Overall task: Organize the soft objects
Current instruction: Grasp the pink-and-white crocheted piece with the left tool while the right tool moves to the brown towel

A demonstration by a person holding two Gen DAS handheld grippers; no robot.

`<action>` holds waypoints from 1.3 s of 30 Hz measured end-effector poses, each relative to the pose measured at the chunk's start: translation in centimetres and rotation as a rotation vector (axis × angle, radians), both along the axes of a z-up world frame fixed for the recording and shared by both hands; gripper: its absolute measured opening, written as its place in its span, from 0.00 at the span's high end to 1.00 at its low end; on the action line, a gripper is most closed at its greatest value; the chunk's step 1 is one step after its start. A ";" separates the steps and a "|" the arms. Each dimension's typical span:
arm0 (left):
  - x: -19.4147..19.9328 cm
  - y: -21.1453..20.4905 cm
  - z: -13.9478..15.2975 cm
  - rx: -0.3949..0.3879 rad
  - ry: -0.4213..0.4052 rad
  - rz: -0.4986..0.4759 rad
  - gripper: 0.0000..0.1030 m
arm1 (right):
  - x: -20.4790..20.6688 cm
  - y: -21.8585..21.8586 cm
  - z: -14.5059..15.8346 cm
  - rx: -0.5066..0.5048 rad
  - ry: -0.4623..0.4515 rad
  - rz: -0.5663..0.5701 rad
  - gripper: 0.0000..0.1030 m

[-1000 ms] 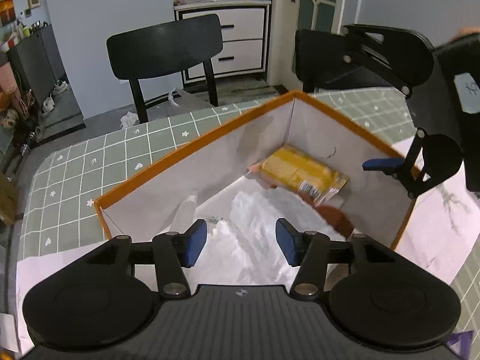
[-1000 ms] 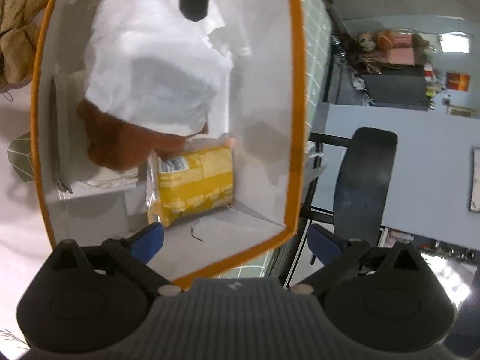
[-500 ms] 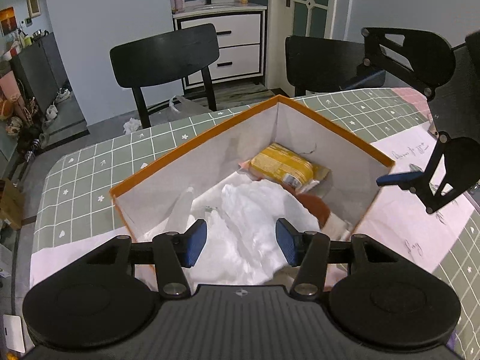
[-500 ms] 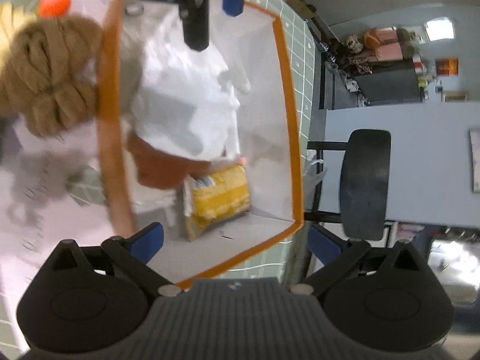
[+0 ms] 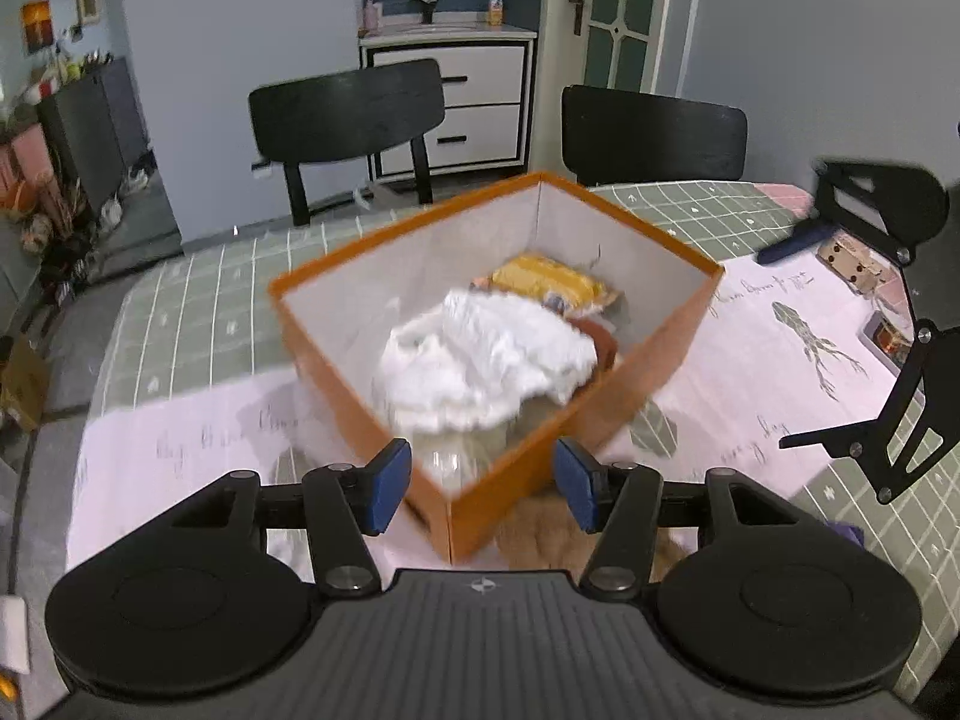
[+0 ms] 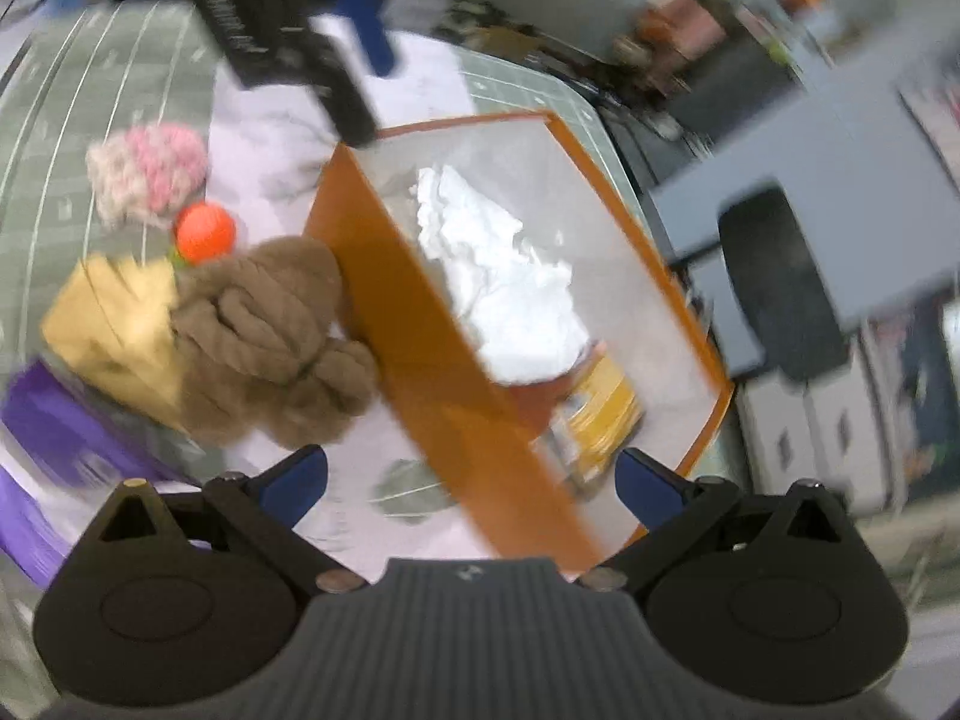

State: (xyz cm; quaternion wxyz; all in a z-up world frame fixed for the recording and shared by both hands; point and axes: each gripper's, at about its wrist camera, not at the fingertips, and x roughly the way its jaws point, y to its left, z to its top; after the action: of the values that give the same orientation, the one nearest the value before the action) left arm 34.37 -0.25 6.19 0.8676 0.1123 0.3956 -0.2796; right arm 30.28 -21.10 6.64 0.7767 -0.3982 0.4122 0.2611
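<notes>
An orange box (image 5: 636, 372) with white inner walls sits on the table; it also shows in the right wrist view (image 6: 420, 348). Inside lie a white crumpled cloth (image 5: 486, 354), a yellow packet (image 5: 549, 282) and a brown-red item (image 5: 600, 342). My left gripper (image 5: 483, 486) is open and empty, above the box's near corner. My right gripper (image 6: 471, 486) is open and empty, beside the box's long wall. A brown rope bundle (image 6: 270, 330), a pink knitted ball (image 6: 147, 171), an orange ball (image 6: 204, 232) and a yellow sponge (image 6: 114, 330) lie outside the box.
A purple box (image 6: 54, 432) lies at the lower left in the right wrist view. Small cardboard boxes (image 5: 852, 261) sit at the table's right. Two black chairs (image 5: 348, 120) stand behind the table. The right gripper's frame (image 5: 882, 228) shows at the right edge.
Both grippers have pulled back out of the box. The left one now sits above the box's near corner. The right one has swung outside the box; the rope bundle and balls came into view.
</notes>
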 end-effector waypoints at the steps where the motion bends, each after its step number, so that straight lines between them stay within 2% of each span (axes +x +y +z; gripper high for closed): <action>1: -0.4 0.6 -0.3 -0.005 0.009 0.013 0.37 | -0.5 -0.4 -0.2 0.036 0.011 -0.060 0.03; 3: -1.6 2.0 -1.1 -0.019 0.018 0.040 0.37 | -1.5 -1.3 -0.5 0.112 0.030 -0.192 0.03; 6: -3.2 3.8 -2.6 -0.042 0.037 0.066 0.36 | -3.9 -3.3 -1.0 0.284 0.049 -0.436 0.03; 7: -3.7 4.4 -3.2 -0.047 0.043 0.075 0.36 | -5.0 -3.7 -1.3 0.333 0.045 -0.482 0.03; 11: -5.8 6.4 -5.2 -0.081 0.069 0.127 0.36 | -9.6 -3.9 -2.4 0.431 0.002 -0.543 0.03; 14: -7.8 7.8 -6.8 -0.121 0.072 0.203 0.34 | -12.4 -4.9 -3.0 0.579 0.013 -0.575 0.03; 16: -9.0 8.1 -7.6 -0.137 0.075 0.224 0.34 | -13.7 -5.5 -3.4 0.642 -0.007 -0.599 0.03; 23: -12.1 7.6 -8.5 -0.103 0.015 0.272 0.24 | -15.0 -7.2 -4.6 0.678 -0.049 -0.669 0.03; 27: -12.1 7.6 -9.4 -0.108 0.013 0.305 0.20 | -15.5 -7.5 -4.7 0.709 -0.052 -0.662 0.03; 34: -11.5 7.0 -11.1 -0.055 0.001 0.398 0.17 | -16.0 -7.8 -4.9 0.720 -0.052 -0.655 0.03; 39: -10.9 5.7 -12.1 0.053 -0.043 0.413 0.16 | -16.1 -7.8 -4.9 0.740 -0.052 -0.643 0.03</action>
State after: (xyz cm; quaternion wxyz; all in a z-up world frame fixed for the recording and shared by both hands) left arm 23.47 5.41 -5.92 0.9115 0.0577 0.3987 -0.0828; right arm 14.19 -28.94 1.72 0.9175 0.0457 0.3742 0.1269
